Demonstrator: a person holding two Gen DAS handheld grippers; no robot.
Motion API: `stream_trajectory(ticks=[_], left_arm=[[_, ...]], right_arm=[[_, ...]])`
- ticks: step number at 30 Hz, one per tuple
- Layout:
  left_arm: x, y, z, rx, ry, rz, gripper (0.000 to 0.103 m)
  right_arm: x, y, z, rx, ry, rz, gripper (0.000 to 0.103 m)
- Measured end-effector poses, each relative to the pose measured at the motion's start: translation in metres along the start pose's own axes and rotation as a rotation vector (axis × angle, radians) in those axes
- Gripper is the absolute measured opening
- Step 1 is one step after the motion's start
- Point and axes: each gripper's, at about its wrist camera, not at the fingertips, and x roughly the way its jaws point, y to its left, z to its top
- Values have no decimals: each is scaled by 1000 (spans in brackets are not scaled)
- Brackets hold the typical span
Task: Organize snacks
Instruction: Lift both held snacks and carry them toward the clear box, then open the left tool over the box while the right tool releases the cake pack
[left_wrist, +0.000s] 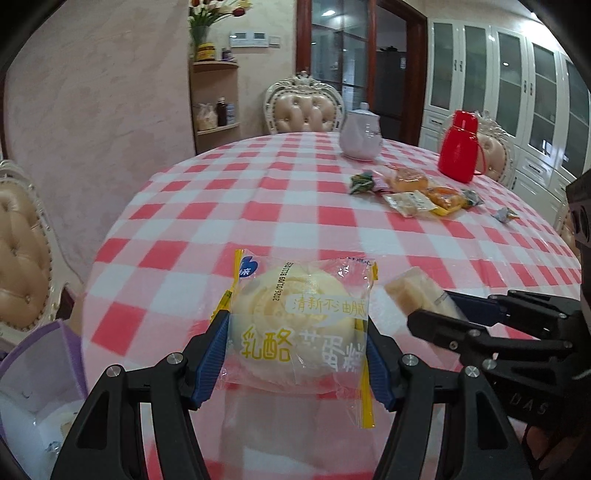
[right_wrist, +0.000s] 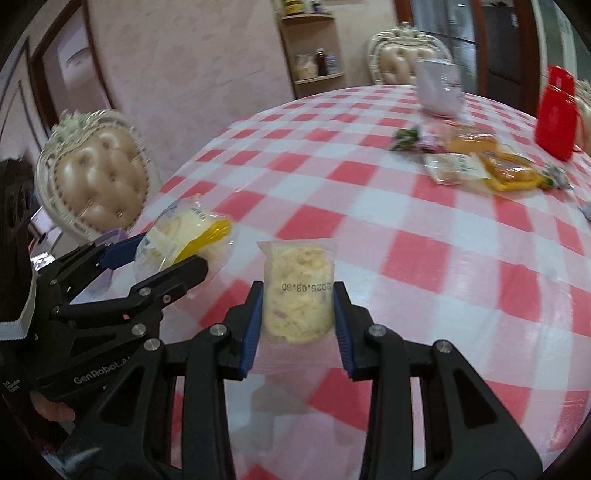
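Note:
My left gripper (left_wrist: 297, 332) is shut on a wrapped pale round cake with yellow lettering (left_wrist: 299, 317), held above the checked table (left_wrist: 258, 206). It also shows in the right wrist view (right_wrist: 184, 236). My right gripper (right_wrist: 298, 314) is shut on a small clear-wrapped biscuit pack (right_wrist: 297, 295), also held above the table; this pack shows at the right of the left wrist view (left_wrist: 417, 295). A pile of loose wrapped snacks (left_wrist: 417, 195) lies at the far right of the table (right_wrist: 476, 162).
A purple-edged box (left_wrist: 40, 373) stands at the lower left, off the table edge. A white teapot (left_wrist: 360, 134) and a red flask (left_wrist: 460, 147) stand at the back. Padded chairs (right_wrist: 99, 177) ring the table. White cabinets (left_wrist: 517, 85) fill the back right.

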Motion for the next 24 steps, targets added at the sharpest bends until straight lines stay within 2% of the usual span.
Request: stream_trajectory(ticks=[13, 24], left_arm=[[-33, 83, -25, -128, 5, 147, 66], [-66, 152, -56, -239, 15, 295, 66]], right_arm=[[24, 75, 2, -127, 22, 102, 40], [40, 161, -7, -286, 59, 232, 40]])
